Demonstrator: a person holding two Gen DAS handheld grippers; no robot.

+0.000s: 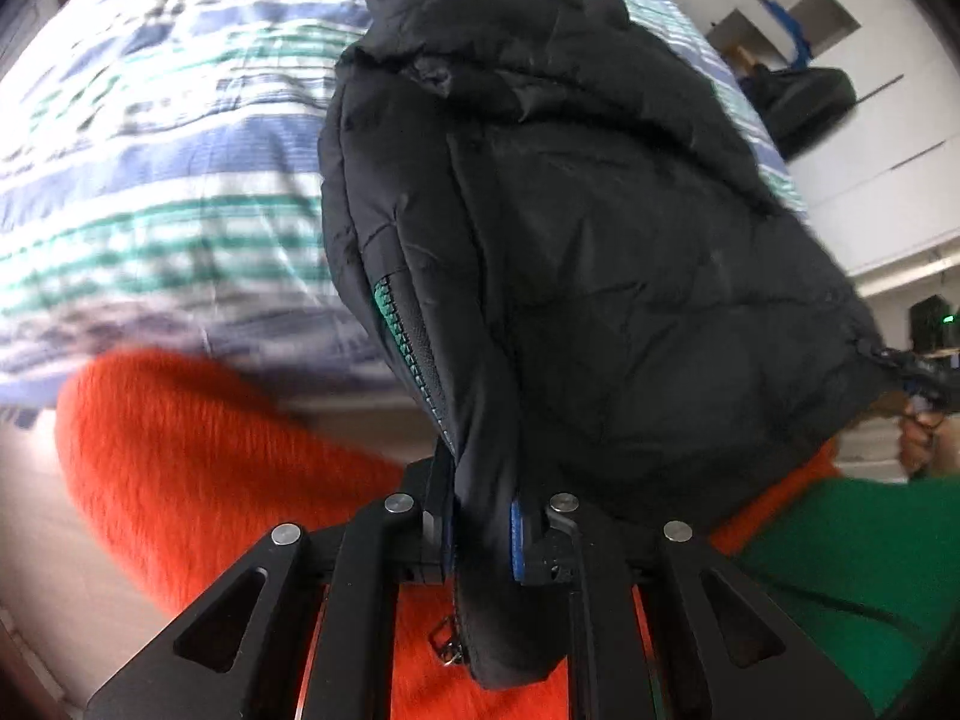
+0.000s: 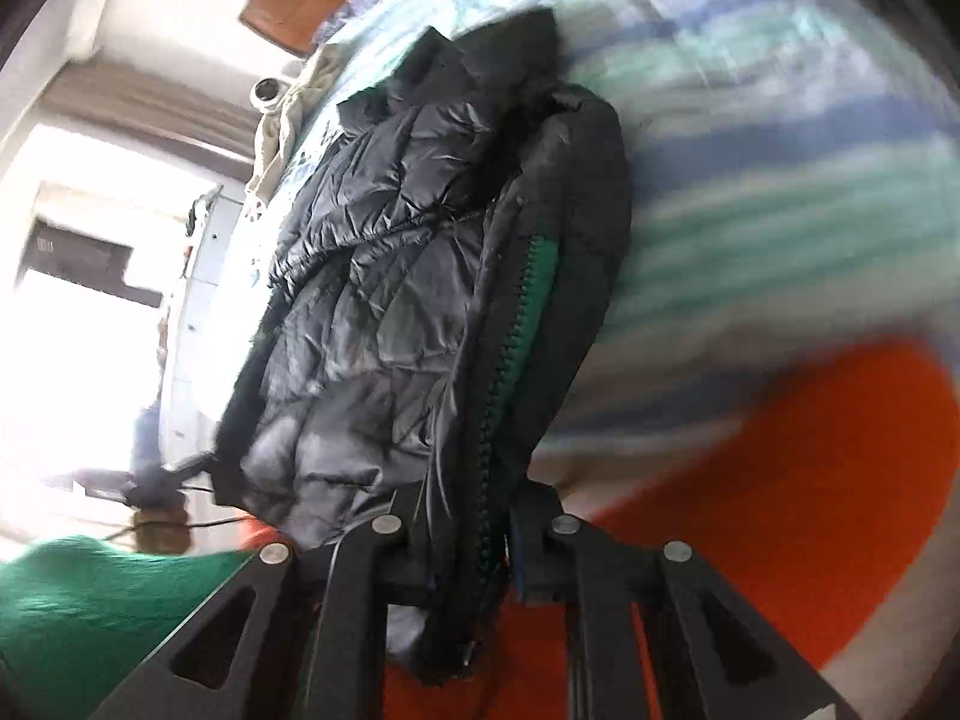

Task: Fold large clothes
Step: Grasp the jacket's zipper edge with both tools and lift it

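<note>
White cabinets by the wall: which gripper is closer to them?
Right, probably. The right gripper holds the black jacket by its corner on the side of the white cabinets; the left gripper clamps its zipper edge, farther away.

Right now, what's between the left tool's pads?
The black jacket's zipper edge, pinched in the shut left tool; the left wrist view shows it.

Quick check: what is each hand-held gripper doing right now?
Left hand-held gripper: closed on the black puffer jacket, at its zipper edge.
Right hand-held gripper: closed on the same jacket's zipper edge.
</note>
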